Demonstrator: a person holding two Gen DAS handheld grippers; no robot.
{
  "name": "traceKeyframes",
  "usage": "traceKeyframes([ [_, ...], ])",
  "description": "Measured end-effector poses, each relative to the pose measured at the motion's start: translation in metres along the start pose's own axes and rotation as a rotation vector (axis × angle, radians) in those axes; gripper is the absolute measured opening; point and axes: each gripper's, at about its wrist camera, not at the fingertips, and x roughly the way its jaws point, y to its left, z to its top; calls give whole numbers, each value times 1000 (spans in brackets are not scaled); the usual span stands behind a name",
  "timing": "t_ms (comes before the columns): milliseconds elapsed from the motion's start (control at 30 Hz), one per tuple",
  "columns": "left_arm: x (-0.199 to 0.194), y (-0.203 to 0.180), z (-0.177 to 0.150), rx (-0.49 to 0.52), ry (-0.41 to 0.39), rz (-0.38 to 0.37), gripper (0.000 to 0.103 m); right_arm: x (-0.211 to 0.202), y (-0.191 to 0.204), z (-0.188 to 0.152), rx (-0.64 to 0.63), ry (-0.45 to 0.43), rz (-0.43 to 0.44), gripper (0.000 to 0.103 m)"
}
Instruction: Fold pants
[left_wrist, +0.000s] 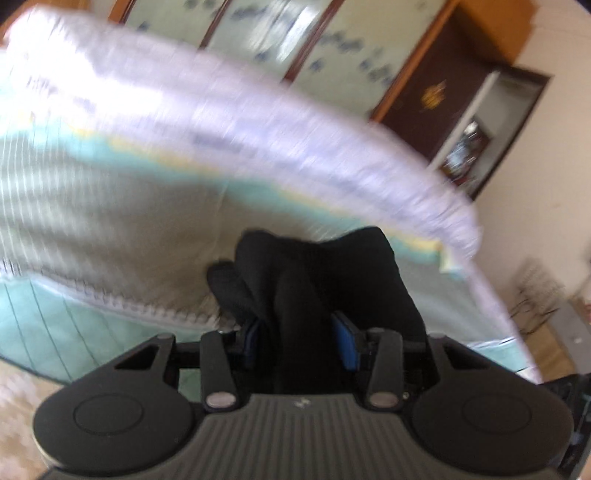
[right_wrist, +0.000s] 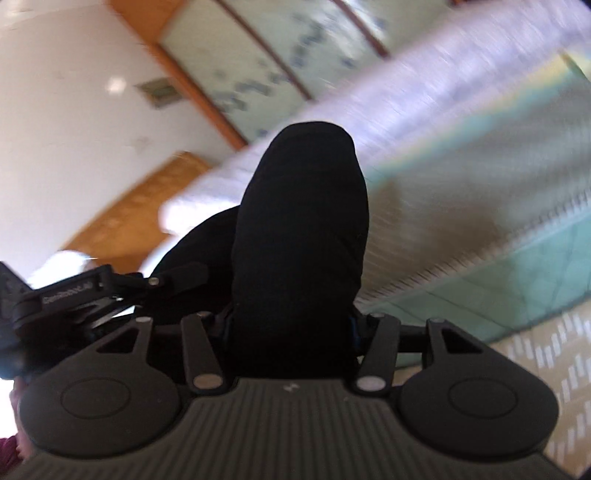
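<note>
The black pants (left_wrist: 317, 273) are bunched between the blue pads (left_wrist: 348, 343) of my left gripper (left_wrist: 301, 341), which is shut on them and holds them above the bed. In the right wrist view my right gripper (right_wrist: 290, 325) is shut on a thick fold of the same black pants (right_wrist: 301, 221), which stands up in front of the camera and hides the fingertips. The left gripper (right_wrist: 55, 299) shows at the left edge of the right wrist view, close beside the right one. Both views are motion-blurred.
A bed (left_wrist: 110, 206) with a grey striped sheet, teal quilted cover and a white-lilac blanket (left_wrist: 258, 118) along its far side lies below. Behind are wooden-framed panels (left_wrist: 332, 48), a dark cabinet (left_wrist: 443, 92), a white wall (right_wrist: 74, 129) and a patterned floor (right_wrist: 546, 354).
</note>
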Motion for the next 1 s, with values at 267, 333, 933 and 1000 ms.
traceKeyframes([
  [267, -26, -2, -19, 15, -4, 205, 56, -34, 13, -19, -67, -63, -207, 84],
  [333, -51, -17, -26, 72, -21, 239, 57, -63, 36, -32, -156, -90, -277, 84],
  [933, -284, -100, -182, 175, 43, 255, 84, -264, 92, -176, -109, -31, -336, 89],
  [1000, -298, -100, -195, 163, 45, 268, 91, -273, 96, -180, -86, -28, -325, 89],
])
